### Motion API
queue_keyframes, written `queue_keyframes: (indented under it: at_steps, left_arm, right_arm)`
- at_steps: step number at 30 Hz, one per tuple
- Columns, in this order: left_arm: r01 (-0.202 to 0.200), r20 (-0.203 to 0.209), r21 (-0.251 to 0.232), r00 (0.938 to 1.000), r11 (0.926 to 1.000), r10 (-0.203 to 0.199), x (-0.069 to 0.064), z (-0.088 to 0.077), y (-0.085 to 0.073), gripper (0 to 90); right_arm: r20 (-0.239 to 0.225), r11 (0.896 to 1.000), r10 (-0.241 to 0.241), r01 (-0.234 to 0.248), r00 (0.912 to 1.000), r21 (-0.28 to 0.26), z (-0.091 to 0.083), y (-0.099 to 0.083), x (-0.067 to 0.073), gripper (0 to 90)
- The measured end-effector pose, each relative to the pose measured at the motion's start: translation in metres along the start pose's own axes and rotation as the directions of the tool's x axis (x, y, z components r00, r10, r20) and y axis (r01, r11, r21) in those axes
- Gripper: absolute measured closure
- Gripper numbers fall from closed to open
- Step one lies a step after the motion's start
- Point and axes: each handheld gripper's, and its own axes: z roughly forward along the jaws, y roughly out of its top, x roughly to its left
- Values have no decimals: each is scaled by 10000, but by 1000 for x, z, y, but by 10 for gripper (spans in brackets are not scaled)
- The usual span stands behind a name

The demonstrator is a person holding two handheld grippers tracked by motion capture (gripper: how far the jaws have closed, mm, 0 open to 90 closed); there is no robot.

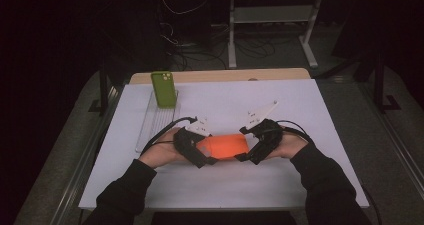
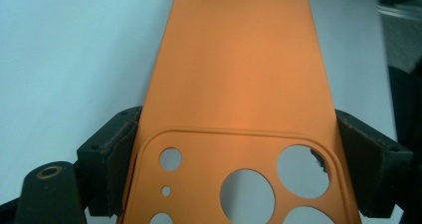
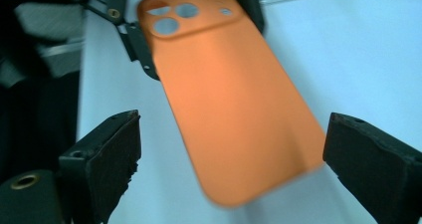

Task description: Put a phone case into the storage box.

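A: Item one: orange phone case (image 1: 223, 147), held above the white counter (image 1: 280, 180) between both hands. Left tongs (image 2: 234, 149) clamp its camera-hole end by the long edges.

B: Right tongs (image 3: 229, 159)?

A: Spread wide either side of the plain end, pads clear of it.

B: Handling?

A: Likely light, thin, bendy and smooth; best pinched across the side edges, near an end.

B: Markings?

A: No brand or writing legible. Item two: green phone case (image 1: 164, 89), upright at the counter's far left.
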Motion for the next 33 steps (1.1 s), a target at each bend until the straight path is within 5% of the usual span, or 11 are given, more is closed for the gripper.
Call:
queue_keyframes:
  at_steps: [3, 6, 8, 12, 14, 17, 25, 27, 30, 33]
  left_arm:
    - [385, -542, -63, 9978, 9992, -388, 1, -1, 0, 147]
    - [846, -1095, -72, 9904, 9964, -849, 2, -1, -1, 146]
    - [1264, -1516, -96, 9803, 9919, -1264, 2, 0, -1, 147]
    - [1629, -2132, -156, 9634, 9865, -1624, 4, 1, -2, 147]
    - [1851, -2279, -301, 9556, 9823, -1870, 4, 0, -3, 147]
    - [1865, -2575, -416, 9472, 9816, -1909, 6, -1, -3, 146]
    - [2363, -2618, -776, 9326, 9686, -2485, 8, -3, -5, 146]
    - [2330, -2573, -714, 9351, 9699, -2436, 9, -3, -5, 145]
    - [2424, -2492, -759, 9346, 9672, -2538, 8, -2, -5, 145]
    - [2433, -2399, -704, 9372, 9674, -2532, 8, -1, -5, 145]
  right_arm:
    - [366, 9956, 748, -726, 9965, -586, -4, -7, -3, 69]
    - [744, 9786, 1854, -1772, 9799, -1042, -7, -11, -1, 65]
    - [1412, 9734, 2140, -1990, 9666, -1132, -5, -16, -1, 65]
    - [1821, 9589, 2746, -2547, 9442, -1252, -1, -25, -1, 57]
    - [1953, 9488, 3055, -2807, 9319, -1449, 2, -29, 0, 49]
    - [2519, 9283, 3633, -3254, 8970, -1802, 7, -33, 3, 34]
    - [2965, 8979, 4259, -3592, 8548, -2544, 10, -45, 9, 4]
    - [3243, 9011, 4192, -3451, 8480, -2624, 12, -47, 11, 2]
    - [3472, 9088, 3980, -3133, 8492, -2755, 15, -49, 13, 2]
    - [4038, 9268, 3530, -2562, 8440, -2746, 17, -47, 18, 2]
